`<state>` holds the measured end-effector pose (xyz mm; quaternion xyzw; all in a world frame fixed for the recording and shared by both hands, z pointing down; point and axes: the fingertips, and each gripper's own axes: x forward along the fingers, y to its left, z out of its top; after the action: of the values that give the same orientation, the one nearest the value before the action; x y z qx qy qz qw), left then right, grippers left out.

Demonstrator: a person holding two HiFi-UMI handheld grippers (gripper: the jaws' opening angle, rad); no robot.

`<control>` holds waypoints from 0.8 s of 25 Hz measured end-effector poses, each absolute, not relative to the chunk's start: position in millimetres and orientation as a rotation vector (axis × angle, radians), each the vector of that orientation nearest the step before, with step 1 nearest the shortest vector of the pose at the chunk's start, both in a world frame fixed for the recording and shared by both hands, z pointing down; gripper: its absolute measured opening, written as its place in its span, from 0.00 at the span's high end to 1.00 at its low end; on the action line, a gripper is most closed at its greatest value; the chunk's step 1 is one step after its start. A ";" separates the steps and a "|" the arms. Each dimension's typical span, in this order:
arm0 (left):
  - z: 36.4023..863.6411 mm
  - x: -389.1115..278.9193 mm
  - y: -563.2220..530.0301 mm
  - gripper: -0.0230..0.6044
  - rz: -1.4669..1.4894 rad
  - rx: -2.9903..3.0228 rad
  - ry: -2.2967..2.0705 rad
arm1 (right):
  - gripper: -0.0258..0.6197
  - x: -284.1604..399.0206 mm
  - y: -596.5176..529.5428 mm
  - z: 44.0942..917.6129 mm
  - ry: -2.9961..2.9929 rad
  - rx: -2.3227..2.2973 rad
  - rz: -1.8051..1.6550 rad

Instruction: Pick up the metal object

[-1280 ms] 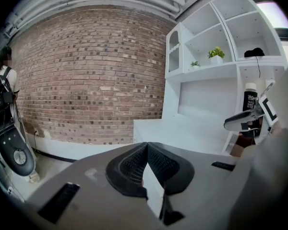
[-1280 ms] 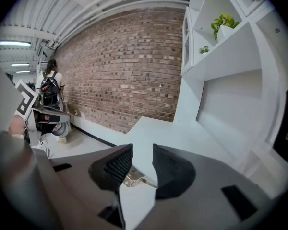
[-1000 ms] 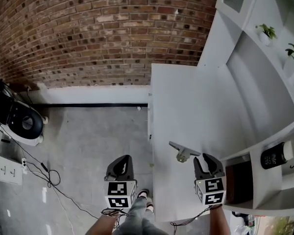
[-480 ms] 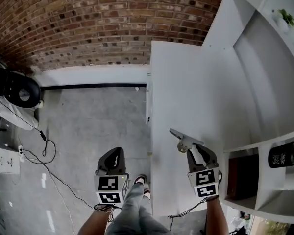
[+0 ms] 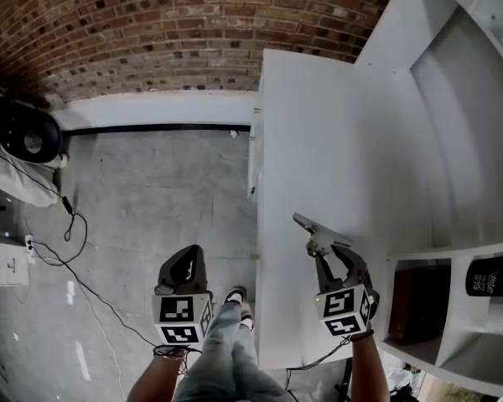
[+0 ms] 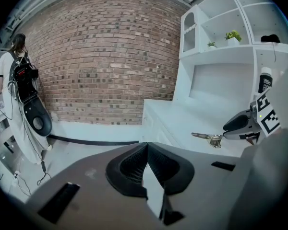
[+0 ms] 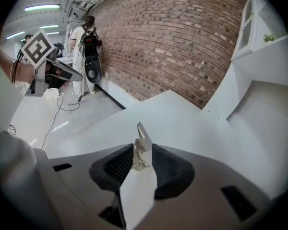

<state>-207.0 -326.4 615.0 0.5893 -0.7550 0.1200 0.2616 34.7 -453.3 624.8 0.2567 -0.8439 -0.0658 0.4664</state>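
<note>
The metal object (image 5: 316, 231), a small silvery clip-like piece with a flat pointed blade, lies on the white counter (image 5: 318, 124) near its front edge. My right gripper (image 5: 326, 255) is right behind it, shut on its near end. In the right gripper view the metal object (image 7: 142, 146) stands between the two dark pads and touches both, its blade pointing away. My left gripper (image 5: 188, 254) hangs over the grey floor left of the counter, shut and holding nothing. From the left gripper (image 6: 146, 145) view the metal object (image 6: 207, 138) shows at the right gripper's (image 6: 226, 127) tips.
White shelving rises on the counter's right side, with a dark mug (image 5: 489, 275) and a dark box (image 5: 411, 301) in its lower compartments. Cables (image 5: 67, 241) and a black machine (image 5: 21, 136) sit on the floor at left, below a brick wall (image 5: 176, 23). A person (image 6: 17, 66) stands far back.
My right gripper has moved forward until its jaws reached the metal object and closed round its near end. The left gripper stays shut over the floor. The head view shifted.
</note>
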 end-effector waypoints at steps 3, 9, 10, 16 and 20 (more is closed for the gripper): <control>619.1 -211.9 -326.1 0.95 0.326 1.581 -2.040 | 0.77 33.2 -453.4 630.7 -2.023 0.593 -0.223; 627.9 -216.5 -323.6 0.95 0.334 1.564 -2.036 | 0.78 31.9 -455.1 642.8 -1.929 0.535 -0.347; 629.1 -217.0 -323.6 0.95 0.334 1.563 -2.035 | 0.78 31.3 -456.0 645.0 -1.915 0.525 -0.364; 634.2 -219.7 -323.2 0.95 0.336 1.555 -2.031 | 0.80 27.1 -459.5 653.2 -1.871 0.497 -0.412; 637.3 -222.7 -320.7 0.95 0.340 1.546 -2.027 | 0.82 26.0 -461.0 655.4 -1.858 0.499 -0.419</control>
<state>-222.7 -320.7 637.3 0.5770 -0.7563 0.1267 0.2812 26.0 -461.0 655.4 0.2110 -0.7860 -0.1772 0.5535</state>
